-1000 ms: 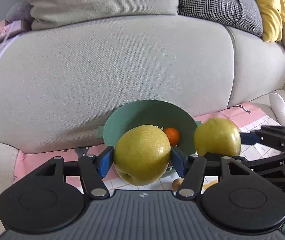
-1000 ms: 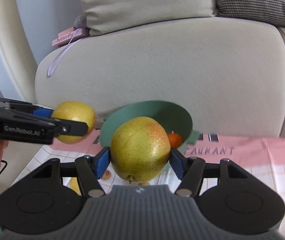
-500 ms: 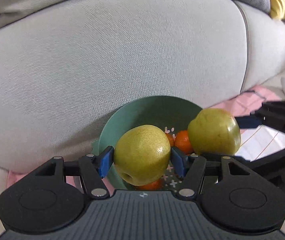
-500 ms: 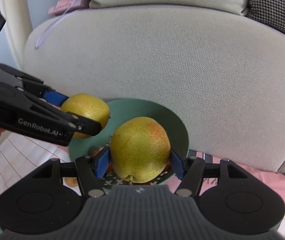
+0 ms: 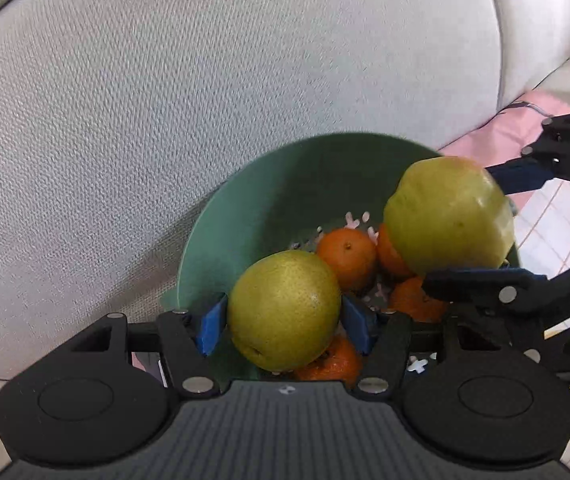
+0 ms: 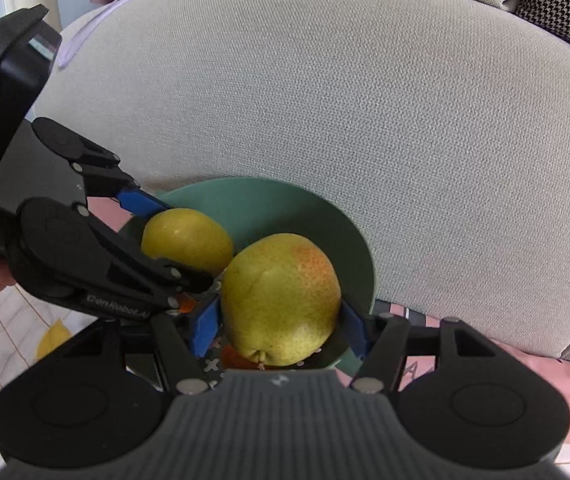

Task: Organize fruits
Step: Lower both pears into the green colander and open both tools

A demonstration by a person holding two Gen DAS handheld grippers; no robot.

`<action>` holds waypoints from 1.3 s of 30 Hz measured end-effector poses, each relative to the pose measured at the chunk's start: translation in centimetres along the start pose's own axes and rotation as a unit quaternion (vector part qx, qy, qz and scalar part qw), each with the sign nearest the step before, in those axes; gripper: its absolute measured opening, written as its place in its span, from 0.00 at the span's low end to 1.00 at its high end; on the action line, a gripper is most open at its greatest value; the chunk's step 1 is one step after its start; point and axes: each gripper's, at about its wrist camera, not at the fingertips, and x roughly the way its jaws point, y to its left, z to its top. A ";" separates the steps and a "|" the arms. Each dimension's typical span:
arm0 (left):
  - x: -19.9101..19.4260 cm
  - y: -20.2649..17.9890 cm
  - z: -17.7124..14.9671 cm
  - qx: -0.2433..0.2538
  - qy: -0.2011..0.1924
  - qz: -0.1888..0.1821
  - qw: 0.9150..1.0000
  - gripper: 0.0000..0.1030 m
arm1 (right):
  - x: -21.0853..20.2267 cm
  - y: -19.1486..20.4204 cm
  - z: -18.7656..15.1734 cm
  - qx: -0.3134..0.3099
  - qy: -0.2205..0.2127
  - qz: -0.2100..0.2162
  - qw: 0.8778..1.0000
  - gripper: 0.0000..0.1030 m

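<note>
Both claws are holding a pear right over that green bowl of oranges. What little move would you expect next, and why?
Probably a slight lowering, then opening to let go. The left claw grips its pear just above the oranges in the green bowl, and the right claw holds its pear over the same bowl, so both seem placed for release.
</note>
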 end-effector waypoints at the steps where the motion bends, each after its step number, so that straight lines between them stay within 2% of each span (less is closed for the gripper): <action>1: 0.3 0.0 0.0 -0.003 0.002 -0.001 1.000 0.68 | 0.2 -0.1 0.0 0.001 0.003 0.000 1.000 0.59; 7: 1.0 -0.3 -0.3 -0.008 0.003 0.004 1.000 0.69 | 1.0 -0.4 -0.1 0.009 0.007 0.004 1.000 0.59; 16: 1.0 0.6 -0.7 -0.032 0.001 -0.011 0.999 0.70 | 1.2 0.4 -0.1 -0.010 0.013 0.000 1.000 0.59; 19: -0.3 0.6 -1.3 -0.025 -0.022 0.004 0.999 0.70 | 1.2 0.5 0.0 -0.006 0.012 0.001 1.000 0.59; 21: -1.4 0.9 -1.5 -0.025 -0.041 0.001 0.999 0.70 | 1.6 0.3 -0.1 0.000 0.010 0.004 1.000 0.59; 30: -5.8 3.1 -3.5 -0.088 -0.084 0.005 0.993 0.68 | 2.3 0.8 0.7 0.025 0.004 0.030 0.999 0.60; 39: -5.9 3.8 -4.4 -0.144 -0.073 0.004 0.987 0.66 | 4.6 0.7 0.5 0.092 0.041 0.077 0.992 0.60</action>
